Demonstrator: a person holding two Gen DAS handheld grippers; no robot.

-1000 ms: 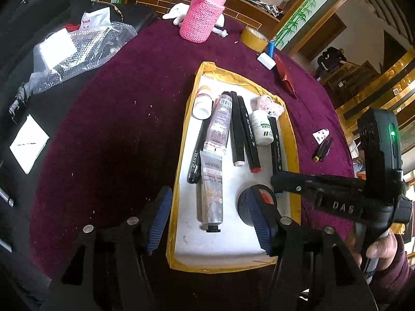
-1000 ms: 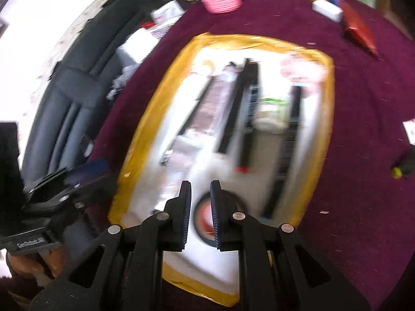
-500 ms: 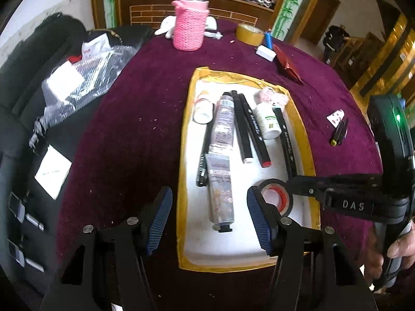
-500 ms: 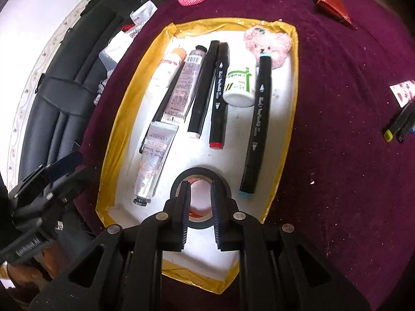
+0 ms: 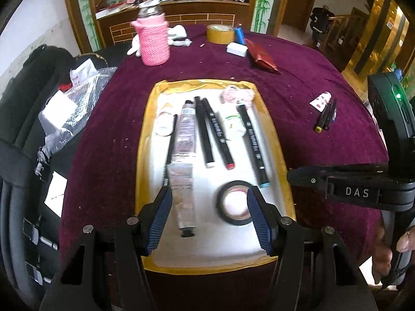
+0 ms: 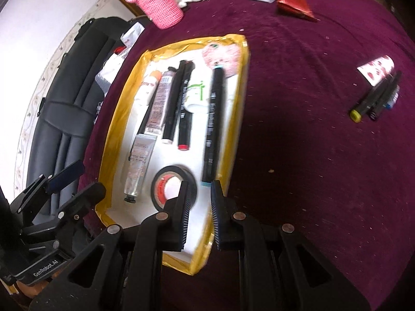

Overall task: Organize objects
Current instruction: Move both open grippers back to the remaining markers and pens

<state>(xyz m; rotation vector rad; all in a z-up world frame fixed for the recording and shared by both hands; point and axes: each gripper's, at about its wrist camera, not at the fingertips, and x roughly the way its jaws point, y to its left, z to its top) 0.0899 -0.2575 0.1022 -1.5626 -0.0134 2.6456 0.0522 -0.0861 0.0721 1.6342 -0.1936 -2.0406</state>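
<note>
A gold-rimmed white tray (image 5: pixel 145 155) lies on the purple cloth. It holds a black tape roll (image 5: pixel 234 203), a hand cream tube (image 5: pixel 182 194), several black markers (image 5: pixel 216 132) and small bottles. My left gripper (image 5: pixel 209 197) hovers open above the tray's near end, with nothing between its fingers. My right gripper (image 6: pixel 200 185) is shut and empty over the tray's near right corner, with the tape roll (image 6: pixel 171 181) just left of its fingers. Loose markers (image 6: pixel 376 98) and a small card (image 6: pixel 377 68) lie on the cloth to the right of the tray (image 6: pixel 111 134).
A pink knitted cup (image 5: pixel 154 42), a yellow tape roll (image 5: pixel 220 33), a white block (image 5: pixel 236 49) and a red packet (image 5: pixel 262 57) sit at the table's far side. A black chair with plastic bags (image 5: pixel 67 108) stands to the left. A hand (image 5: pixel 404 241) grips the right tool.
Both grippers have drawn back from the tray and rolled. The right gripper slid right, off the tape roll. Neither gripper's opening changed, and nothing in the tray moved.
</note>
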